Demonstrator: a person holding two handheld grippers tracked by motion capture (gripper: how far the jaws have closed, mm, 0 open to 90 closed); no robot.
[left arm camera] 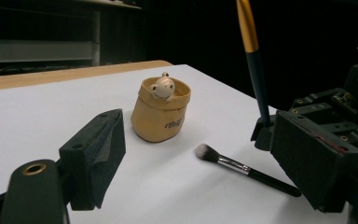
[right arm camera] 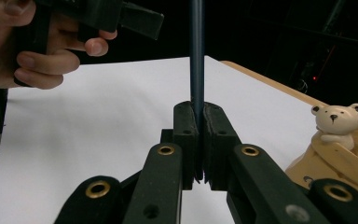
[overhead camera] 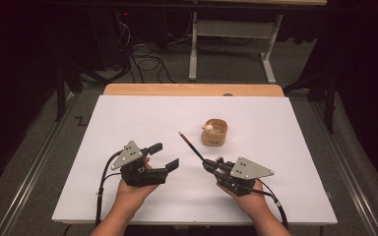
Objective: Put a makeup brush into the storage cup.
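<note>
My right gripper (overhead camera: pixel 209 165) is shut on the low end of a thin dark handle (overhead camera: pixel 191 145) with a gold upper part (left arm camera: pixel 246 23). The handle slants away over the table, and in the right gripper view it (right arm camera: pixel 196 56) rises straight out of the closed jaws (right arm camera: pixel 198 140). My left gripper (overhead camera: pixel 165 156) stands open beside it, with nothing between its pads (left arm camera: pixel 98 149). A makeup brush (left arm camera: pixel 247 169) with a black handle lies flat on the white table, in front of the open left jaws. Beyond it stands a tan cup (overhead camera: pixel 215 132) with a small bear figure (left arm camera: pixel 162 86).
The white table top (overhead camera: pixel 142 118) ends at a wooden strip (overhead camera: pixel 192 89) at the far side. Beyond that are the floor, some cables and a white frame (overhead camera: pixel 231 44). The person's left hand (right arm camera: pixel 42 51), holding the left gripper, shows in the right gripper view at upper left.
</note>
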